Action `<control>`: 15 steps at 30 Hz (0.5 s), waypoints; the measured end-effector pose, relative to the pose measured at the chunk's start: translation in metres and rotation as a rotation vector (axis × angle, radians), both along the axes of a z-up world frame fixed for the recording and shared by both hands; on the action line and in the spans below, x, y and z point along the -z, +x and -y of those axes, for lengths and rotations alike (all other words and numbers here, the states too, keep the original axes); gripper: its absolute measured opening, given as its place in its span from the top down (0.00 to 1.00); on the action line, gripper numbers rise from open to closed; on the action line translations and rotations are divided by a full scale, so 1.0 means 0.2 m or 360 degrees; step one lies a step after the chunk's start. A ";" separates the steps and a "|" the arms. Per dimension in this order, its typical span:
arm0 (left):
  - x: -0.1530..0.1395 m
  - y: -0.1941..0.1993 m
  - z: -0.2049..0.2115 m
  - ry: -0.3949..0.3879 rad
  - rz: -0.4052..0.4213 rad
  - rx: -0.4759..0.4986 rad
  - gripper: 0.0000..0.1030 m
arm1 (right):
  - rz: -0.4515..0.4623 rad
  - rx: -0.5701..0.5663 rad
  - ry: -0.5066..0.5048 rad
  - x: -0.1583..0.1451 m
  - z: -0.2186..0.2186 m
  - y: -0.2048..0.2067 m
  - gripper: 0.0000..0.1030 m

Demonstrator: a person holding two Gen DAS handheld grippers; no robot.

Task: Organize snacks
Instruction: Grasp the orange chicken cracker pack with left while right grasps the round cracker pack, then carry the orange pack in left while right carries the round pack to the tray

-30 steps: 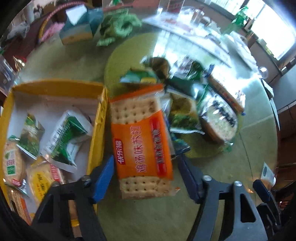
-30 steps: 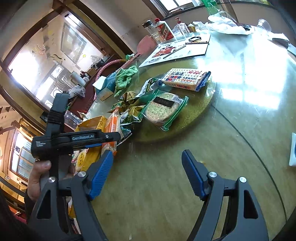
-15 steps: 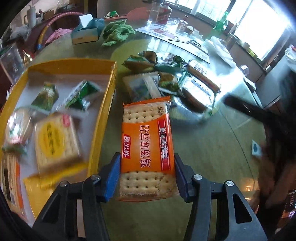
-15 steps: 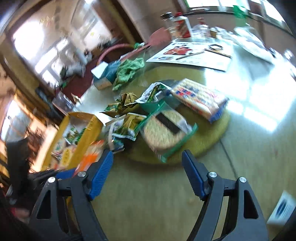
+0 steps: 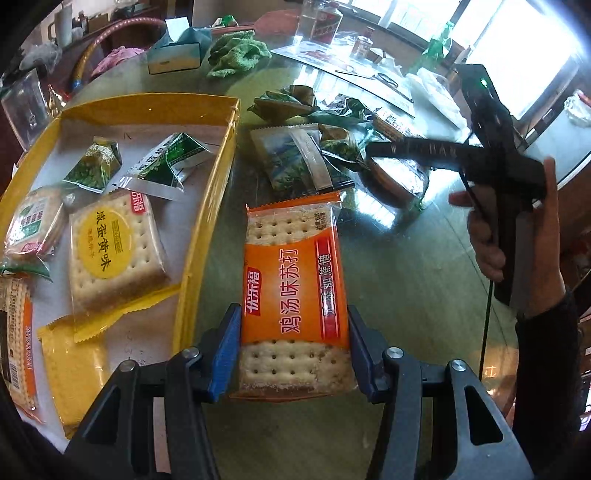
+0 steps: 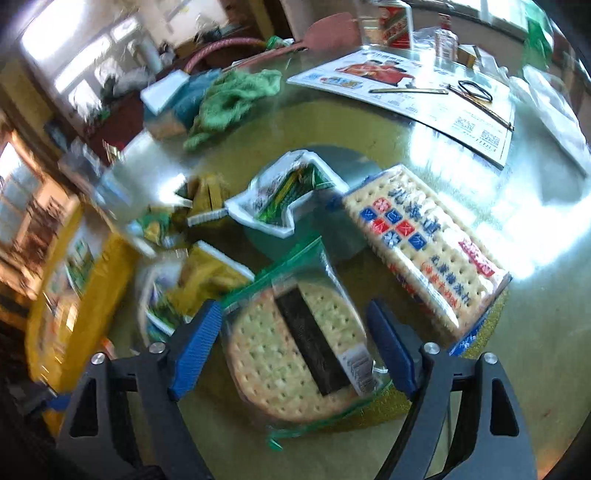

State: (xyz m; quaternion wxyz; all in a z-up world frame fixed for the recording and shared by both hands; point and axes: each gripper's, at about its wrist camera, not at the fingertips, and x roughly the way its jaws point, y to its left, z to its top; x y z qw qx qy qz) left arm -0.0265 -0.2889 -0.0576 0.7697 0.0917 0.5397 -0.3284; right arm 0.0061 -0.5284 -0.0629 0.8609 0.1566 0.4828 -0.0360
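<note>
My left gripper (image 5: 291, 350) is shut on an orange soda-cracker pack (image 5: 293, 291), held above the glass table just right of the yellow tray (image 5: 207, 236). The tray holds several snack packs, among them a yellow-labelled cracker pack (image 5: 110, 247). My right gripper (image 6: 291, 343) hovers over a round cracker pack with a green wrapper (image 6: 295, 350); its jaws are opening, one on each side of the pack, pads apart from it. A long blue-and-red cracker pack (image 6: 424, 251) lies to the right. In the left wrist view a hand (image 5: 495, 236) holds the right gripper's body.
Loose green and white snack bags (image 6: 284, 195) lie piled on a round mat (image 6: 476, 347) mid-table. At the back are a green cloth (image 6: 232, 99), a tissue box (image 5: 177, 55), a printed sheet (image 6: 406, 88) and bottles (image 5: 323, 22).
My left gripper carried the orange pack back from the snack pile, alongside the tray. My right gripper swung over to the round cracker pack, and its jaws widened.
</note>
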 end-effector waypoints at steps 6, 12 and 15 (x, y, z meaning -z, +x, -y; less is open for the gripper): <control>0.01 -0.01 0.03 0.0031 0.0027 0.0014 0.48 | -0.0050 -0.0087 -0.0194 0.01 -0.18 -0.07 0.19; 0.02 -0.04 0.02 0.0045 0.0041 0.0040 0.48 | -0.0088 0.0080 -0.0248 0.00 -0.25 -0.24 0.25; 0.03 -0.10 0.00 0.0061 0.0046 0.0079 0.48 | -0.0095 0.0196 -0.0222 0.00 -0.32 -0.42 0.26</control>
